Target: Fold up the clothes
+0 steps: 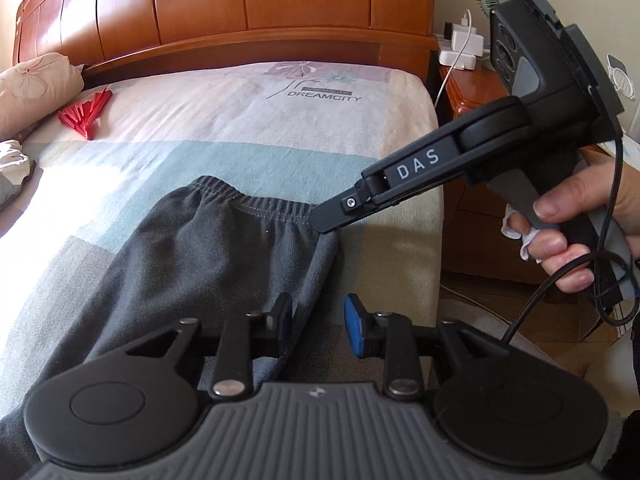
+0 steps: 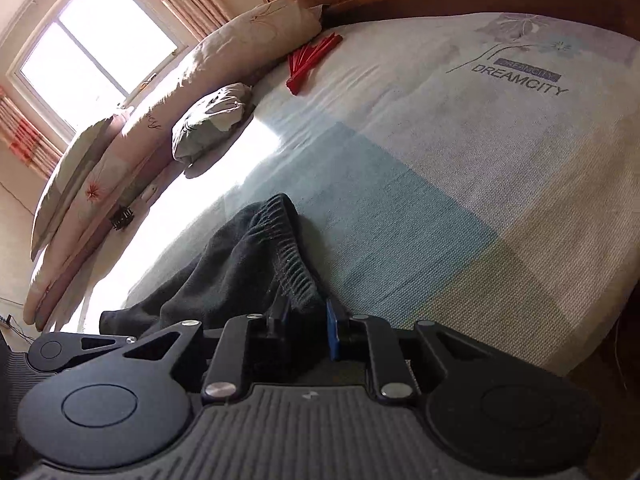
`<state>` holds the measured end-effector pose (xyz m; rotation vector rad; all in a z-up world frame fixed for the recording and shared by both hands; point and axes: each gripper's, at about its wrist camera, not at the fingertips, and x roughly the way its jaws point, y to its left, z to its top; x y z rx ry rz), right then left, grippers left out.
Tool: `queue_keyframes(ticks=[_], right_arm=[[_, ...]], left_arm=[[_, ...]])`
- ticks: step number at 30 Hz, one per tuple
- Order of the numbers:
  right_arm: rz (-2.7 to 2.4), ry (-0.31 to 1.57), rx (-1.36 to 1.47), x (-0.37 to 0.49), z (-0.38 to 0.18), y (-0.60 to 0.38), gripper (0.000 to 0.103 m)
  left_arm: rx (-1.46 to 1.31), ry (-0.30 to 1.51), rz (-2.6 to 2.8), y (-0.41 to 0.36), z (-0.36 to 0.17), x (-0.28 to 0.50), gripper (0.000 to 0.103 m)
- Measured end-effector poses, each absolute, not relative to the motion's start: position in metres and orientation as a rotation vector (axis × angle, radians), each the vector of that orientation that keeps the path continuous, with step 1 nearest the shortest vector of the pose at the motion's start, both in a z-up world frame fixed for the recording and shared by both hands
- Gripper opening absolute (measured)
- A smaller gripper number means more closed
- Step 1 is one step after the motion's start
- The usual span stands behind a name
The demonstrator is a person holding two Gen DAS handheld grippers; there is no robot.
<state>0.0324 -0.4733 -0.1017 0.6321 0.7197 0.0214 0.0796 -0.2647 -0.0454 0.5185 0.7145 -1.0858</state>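
Dark grey trousers (image 1: pixel 208 248) with an elastic waistband (image 1: pixel 256 202) lie lengthwise on the bed. In the left wrist view my left gripper (image 1: pixel 319 320) hovers low over the trousers' right edge. Its jaws stand apart, with the fabric edge running loosely between the pads and nothing pinched. A hand holds my right gripper (image 1: pixel 324 222), whose tip sits on the waistband's right corner. In the right wrist view that gripper (image 2: pixel 308 320) has the bunched waistband (image 2: pixel 288 256) filling the narrow gap between its blue pads (image 2: pixel 332 330), which press on it.
The patterned bedsheet (image 1: pixel 248 128) stretches back to a wooden headboard (image 1: pixel 240 4). A red folded fan (image 1: pixel 86 114) and a pillow (image 1: pixel 36 88) lie at the far left. A nightstand (image 1: pixel 468 88) with chargers stands beyond the bed's right edge. Folded quilts (image 2: pixel 132 128) lie under the window (image 2: pixel 92 48).
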Motion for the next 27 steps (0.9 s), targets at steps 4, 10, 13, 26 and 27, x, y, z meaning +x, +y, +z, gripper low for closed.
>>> queue_keyframes(ticks=[4, 10, 13, 26, 27], right_arm=[[-0.034, 0.690, 0.586, 0.022, -0.084, -0.476, 0.035], [-0.008, 0.610, 0.590, 0.014, -0.058, -0.471, 0.045], [0.056, 0.620, 0.579, 0.016, -0.056, -0.456, 0.045], [0.207, 0.801, 0.428, 0.039, -0.090, -0.380, 0.059], [0.211, 0.796, 0.434, 0.036, -0.089, -0.380, 0.059]], left_arm=[[0.459, 0.703, -1.049, -0.233, -0.023, 0.084, 0.045], [0.372, 0.704, -0.852, -0.162, -0.004, 0.098, 0.049], [0.329, 0.746, -0.777, -0.132, -0.013, 0.099, 0.051], [0.052, 0.888, -0.617, -0.059, -0.047, 0.082, 0.063], [0.018, 0.889, -0.594, -0.052, -0.046, 0.085, 0.063]])
